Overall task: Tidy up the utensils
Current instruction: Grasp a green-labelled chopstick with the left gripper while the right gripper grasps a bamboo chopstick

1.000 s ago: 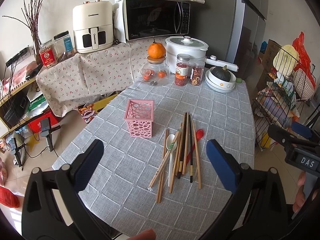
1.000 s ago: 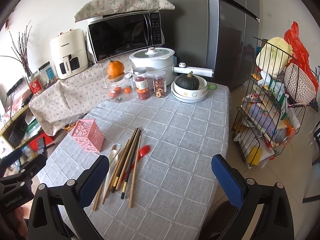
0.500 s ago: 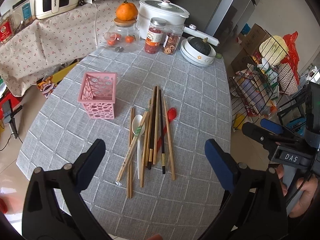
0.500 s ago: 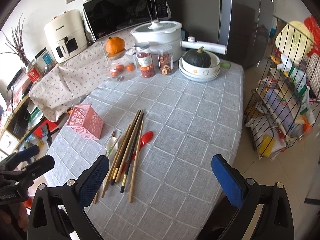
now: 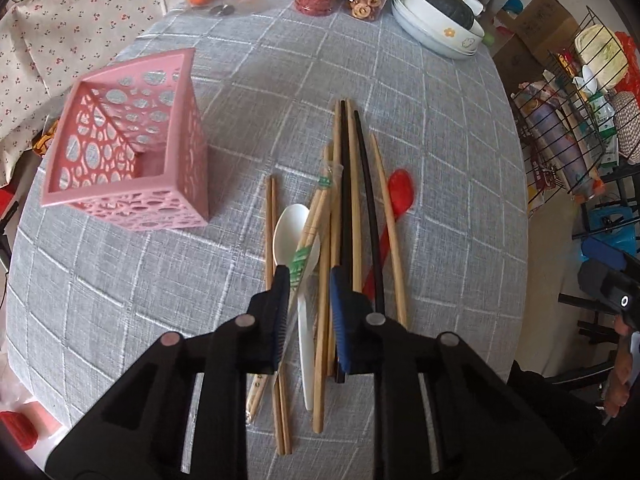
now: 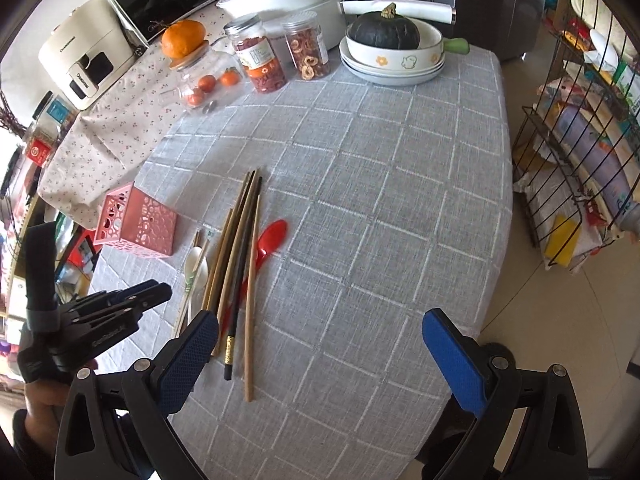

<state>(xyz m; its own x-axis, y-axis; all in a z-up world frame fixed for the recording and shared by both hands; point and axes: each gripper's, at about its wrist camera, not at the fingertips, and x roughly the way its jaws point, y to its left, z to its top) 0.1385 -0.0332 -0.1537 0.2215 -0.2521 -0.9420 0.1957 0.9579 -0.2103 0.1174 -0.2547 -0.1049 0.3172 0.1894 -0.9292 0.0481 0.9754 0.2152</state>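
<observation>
The left gripper hangs low over the pile of utensils on the counter, its jaws narrowed to a small gap that straddles the white spoon, a paper-wrapped pair of chopsticks and a bare wooden chopstick. Whether the pads already press on any of them cannot be told. The pile lies on the grey checked cloth: a loose pair of wooden sticks at its left edge, the white spoon, more wooden sticks, two dark chopsticks running far to near, and a red spoon at the right, its handle slipping under the dark ones. The pink perforated basket stands upright just left of the pile, apart from it.

The right gripper is wide open, near the counter's near edge, to the right of the pile; its left pad sits just over the near ends of the sticks without gripping any. At the far end of the counter stand two jars, a stack of bowls with a dark squash, and an orange on a glass jar.
</observation>
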